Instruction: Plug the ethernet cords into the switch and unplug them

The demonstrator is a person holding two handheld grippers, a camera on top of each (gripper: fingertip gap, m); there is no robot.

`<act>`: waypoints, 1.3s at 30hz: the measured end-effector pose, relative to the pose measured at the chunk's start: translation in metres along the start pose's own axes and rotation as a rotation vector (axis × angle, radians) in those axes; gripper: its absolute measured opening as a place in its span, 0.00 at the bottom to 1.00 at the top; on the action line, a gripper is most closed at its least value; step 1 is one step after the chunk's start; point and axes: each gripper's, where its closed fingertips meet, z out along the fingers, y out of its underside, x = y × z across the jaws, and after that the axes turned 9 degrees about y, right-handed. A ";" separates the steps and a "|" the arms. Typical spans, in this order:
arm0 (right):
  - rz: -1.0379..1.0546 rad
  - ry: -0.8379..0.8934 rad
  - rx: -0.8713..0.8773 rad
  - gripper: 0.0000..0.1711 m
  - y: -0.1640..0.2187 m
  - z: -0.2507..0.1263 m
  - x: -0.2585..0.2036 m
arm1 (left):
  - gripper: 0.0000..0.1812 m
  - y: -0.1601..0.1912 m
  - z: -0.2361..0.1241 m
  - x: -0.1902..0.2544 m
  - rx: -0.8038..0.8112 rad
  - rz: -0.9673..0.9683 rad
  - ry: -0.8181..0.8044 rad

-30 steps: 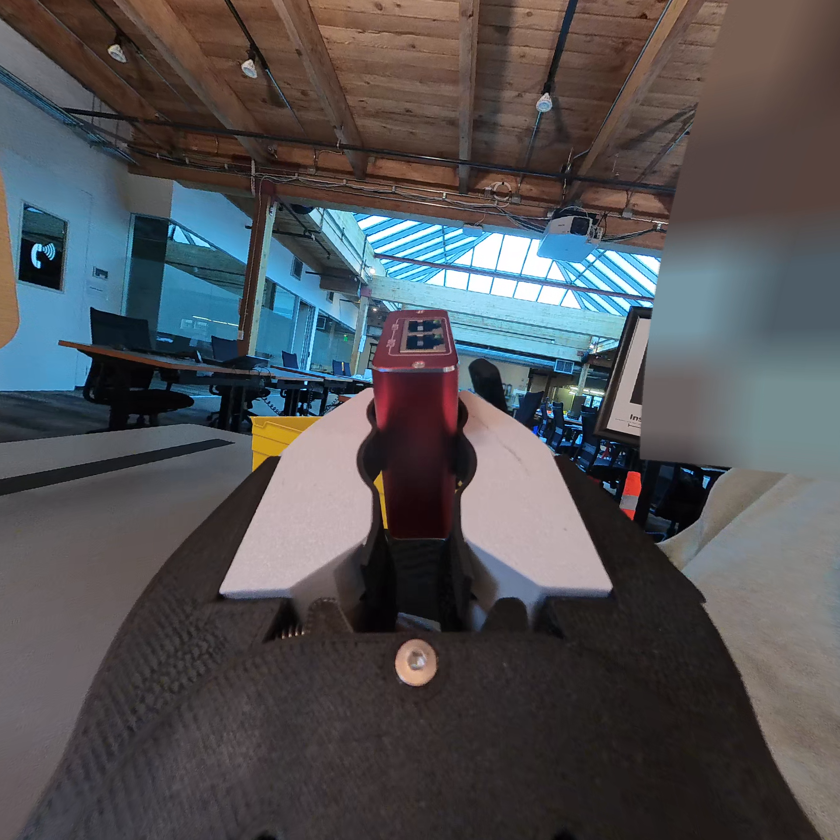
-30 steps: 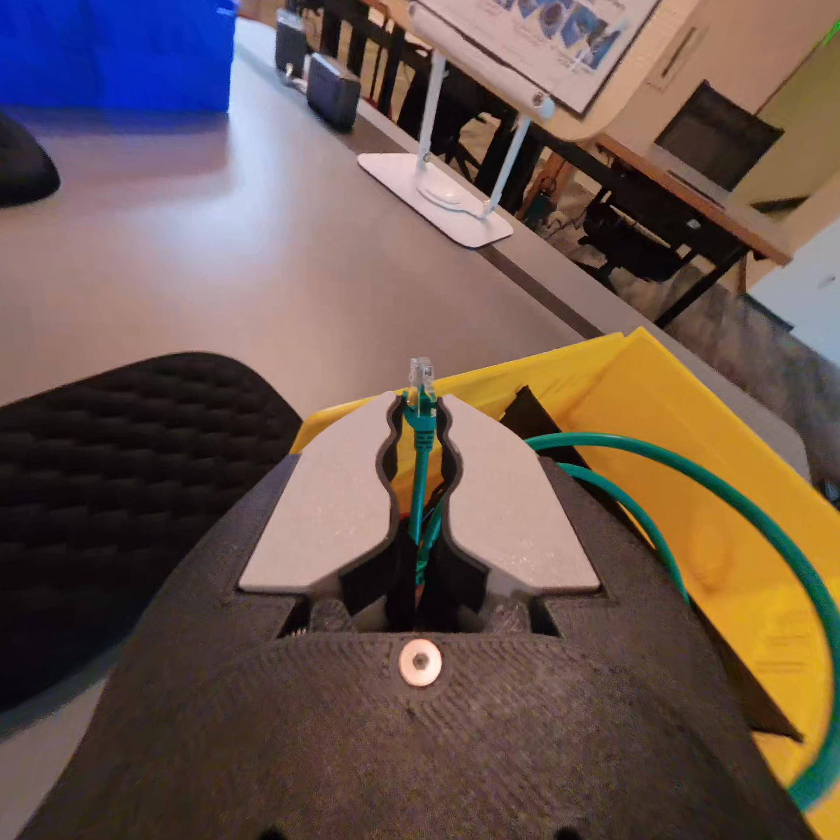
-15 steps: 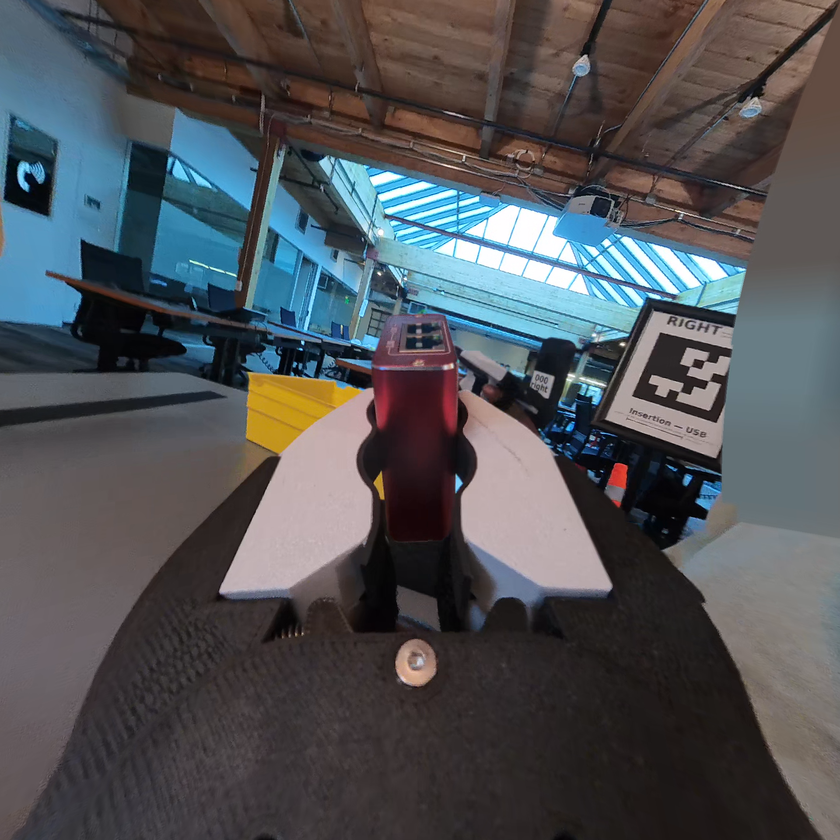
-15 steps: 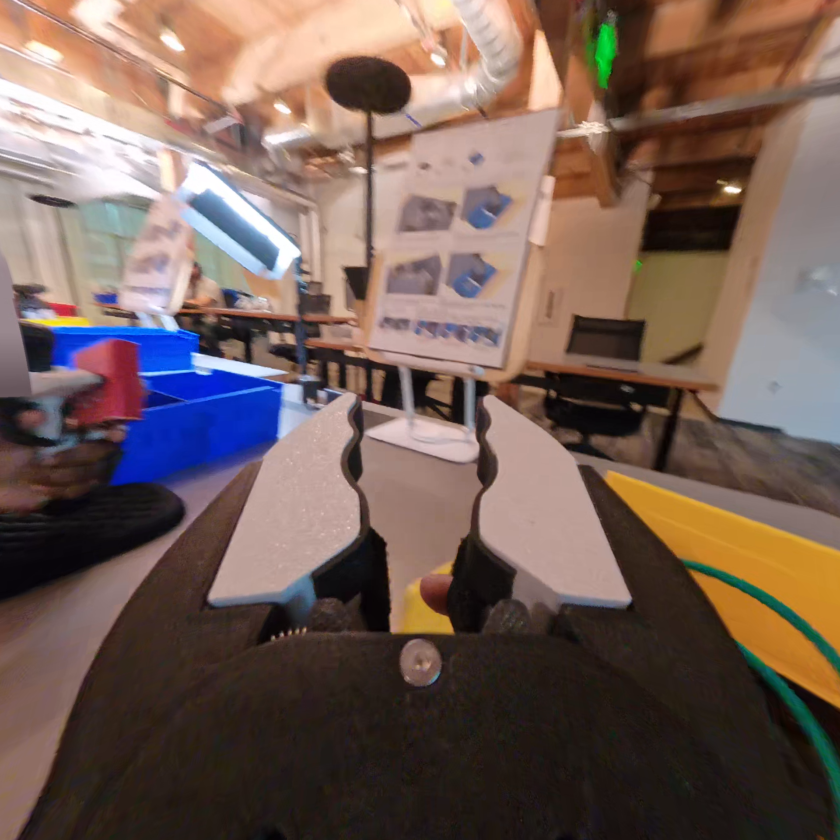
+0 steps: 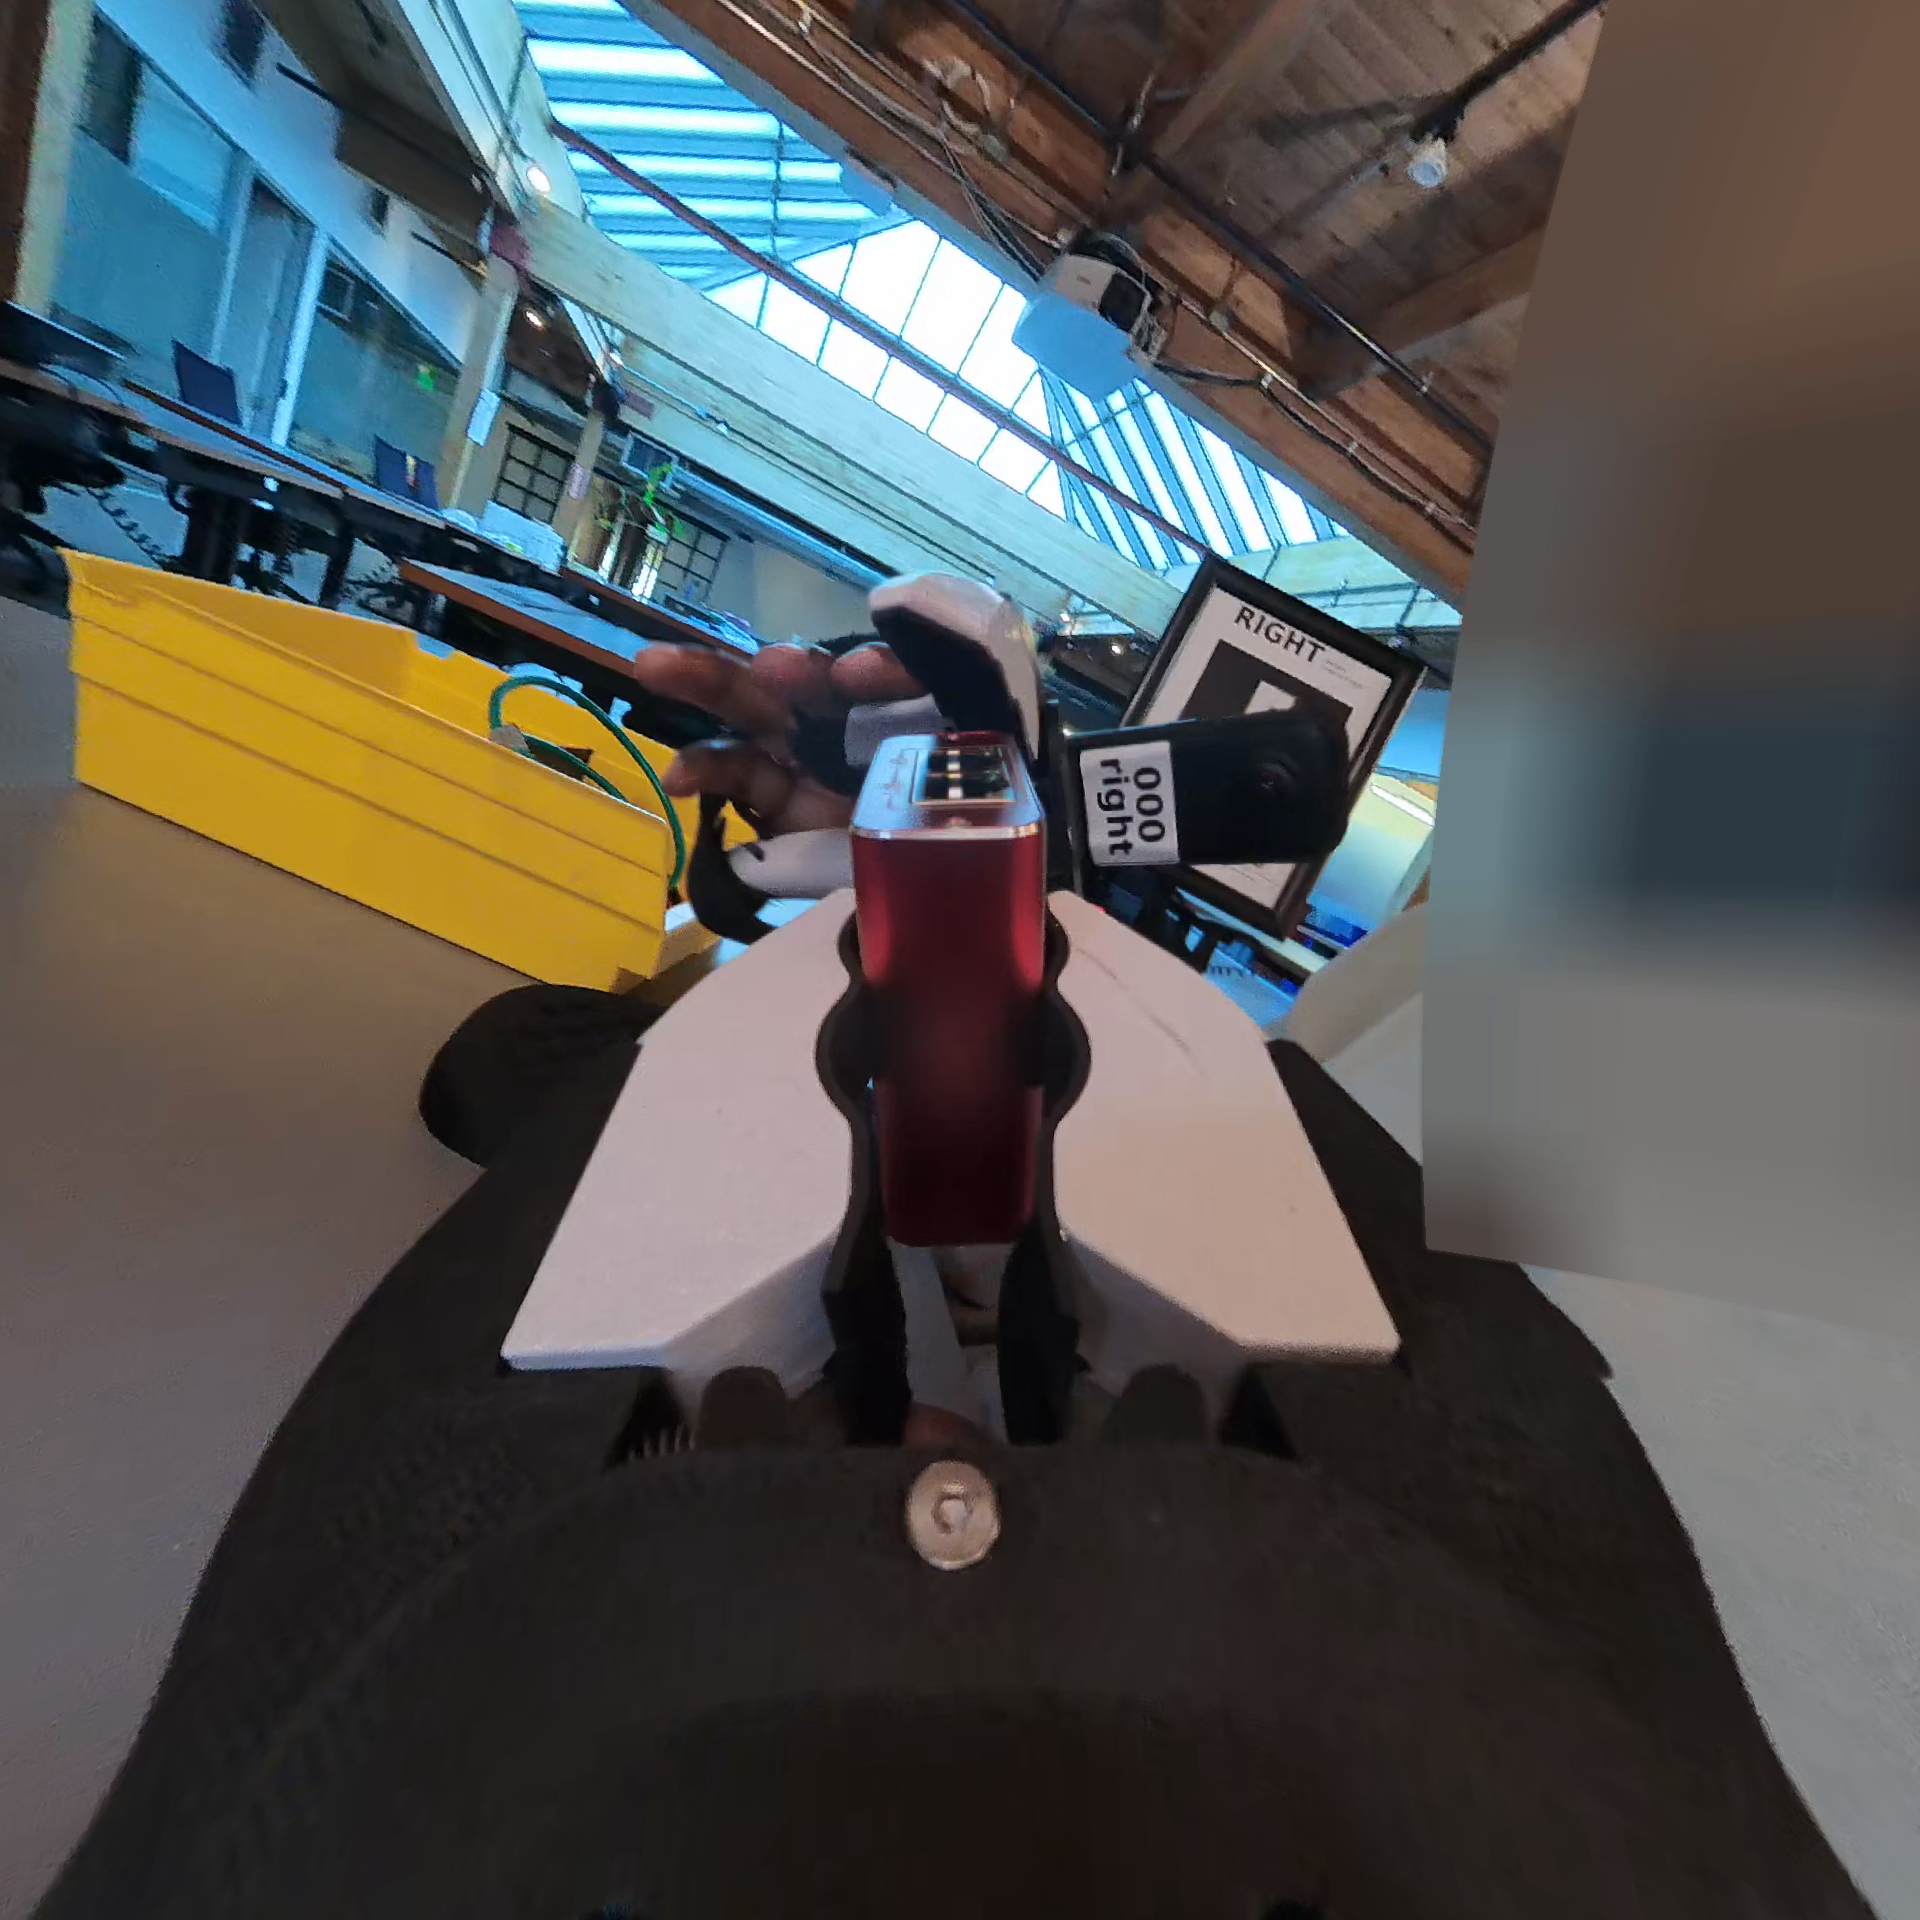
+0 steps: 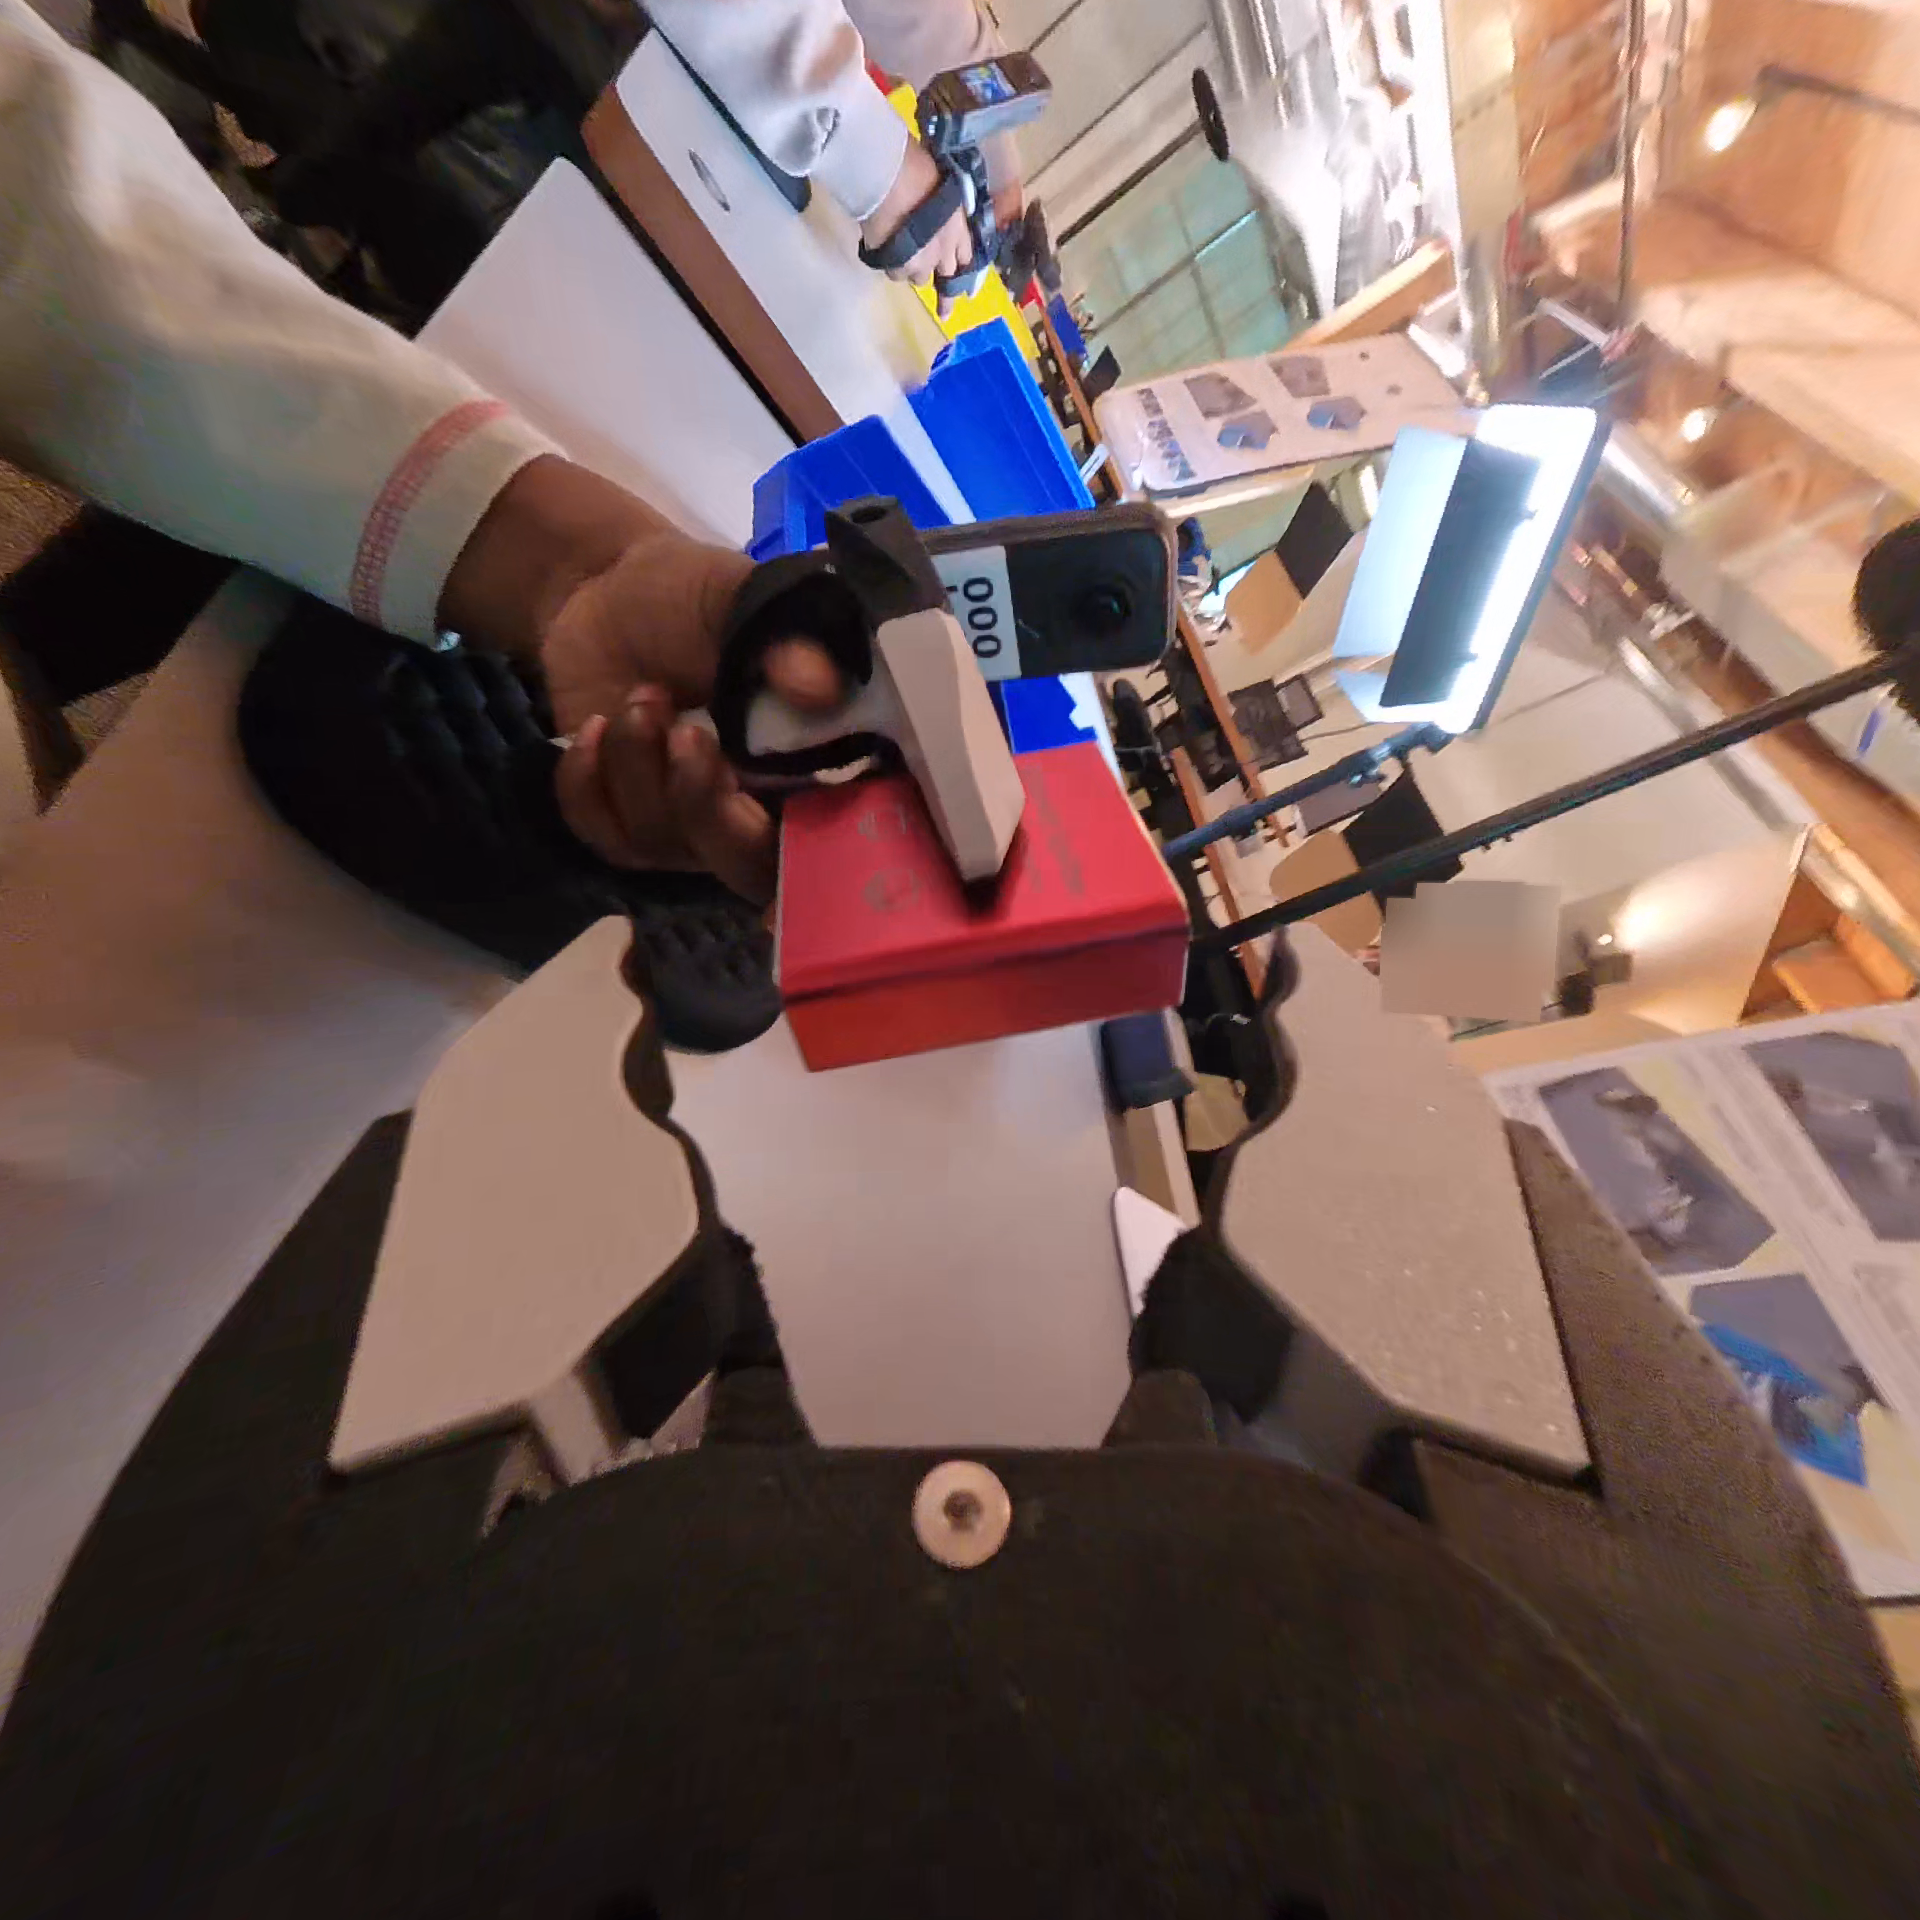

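Switch (image 5: 948, 1029) clamped edgewise in left gripper (image 5: 951, 935); right gripper (image 6: 956, 997) spread, empty, facing its long edge.

Open-plan workspace: ahead of the left gripper and above it, a timber-beamed ceiling (image 5: 1195, 125) with a glazed skylight (image 5: 935, 301) and a hanging projector (image 5: 1086, 312); rows of desks (image 5: 260, 478) to its left; ahead of the right gripper, a lit panel lamp (image 6: 1475, 561).

One red switch (image 5: 945, 1039), one green cord (image 5: 582, 727), one yellow bin (image 5: 343, 769), perhaps two blue bins (image 6: 935, 457).
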 end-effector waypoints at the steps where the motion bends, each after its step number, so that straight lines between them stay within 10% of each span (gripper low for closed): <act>1: -0.029 0.004 -0.007 0.58 0.001 0.001 0.000 | 0.16 0.002 0.001 0.001 -0.010 -0.008 0.011; 3: -0.069 0.004 -0.036 0.44 0.006 0.000 -0.001 | 0.16 0.004 0.003 0.004 -0.024 -0.021 0.033; 12: -0.005 0.204 -0.148 0.44 0.022 -0.031 0.038 | 0.28 -0.017 -0.003 0.002 0.107 0.046 -0.003; 22: 0.515 0.839 -0.764 0.44 0.197 -0.202 0.160 | 0.27 -0.014 -0.010 -0.023 0.088 0.069 -0.167; 39: 0.838 0.555 -1.507 0.44 0.344 -0.263 0.121 | 0.27 -0.006 -0.007 -0.026 0.032 0.073 -0.186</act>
